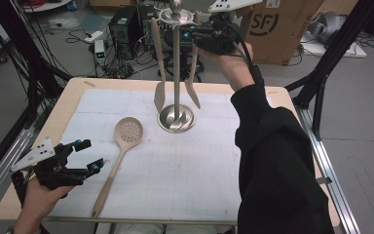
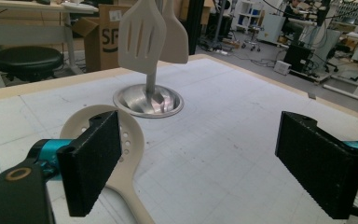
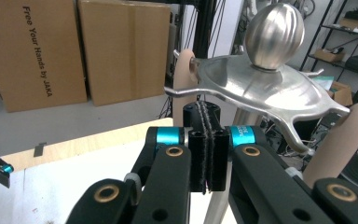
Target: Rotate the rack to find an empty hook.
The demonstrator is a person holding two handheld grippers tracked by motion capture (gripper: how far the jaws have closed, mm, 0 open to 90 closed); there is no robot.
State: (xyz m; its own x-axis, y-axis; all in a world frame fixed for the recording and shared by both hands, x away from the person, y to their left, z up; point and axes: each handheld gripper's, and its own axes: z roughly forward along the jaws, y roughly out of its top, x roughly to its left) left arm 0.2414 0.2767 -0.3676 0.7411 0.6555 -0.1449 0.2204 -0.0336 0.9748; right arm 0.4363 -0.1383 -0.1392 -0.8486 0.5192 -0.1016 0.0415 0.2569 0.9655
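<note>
We've got the right gripper (image 3: 207, 154) clenched empty at the rack (image 1: 176, 73) top near the tabletop's far edge — left gripper (image 2: 205, 163) released beside the skimmer (image 1: 121, 146) near the left edge — next, grasp its handle.

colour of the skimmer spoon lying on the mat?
Cream-beige all over, round head dotted with small holes: skimmer spoon. Shows best in the high view.

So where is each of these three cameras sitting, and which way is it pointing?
High view: above the person's side, looking down on the table; forearms and both claws show.
Left gripper view: rides the left claw, low over the table, facing the metal stand; open jaws show.
Right gripper view: rides the right claw, raised at the stand's top; shut jaws show.
All three share the stand.
</note>
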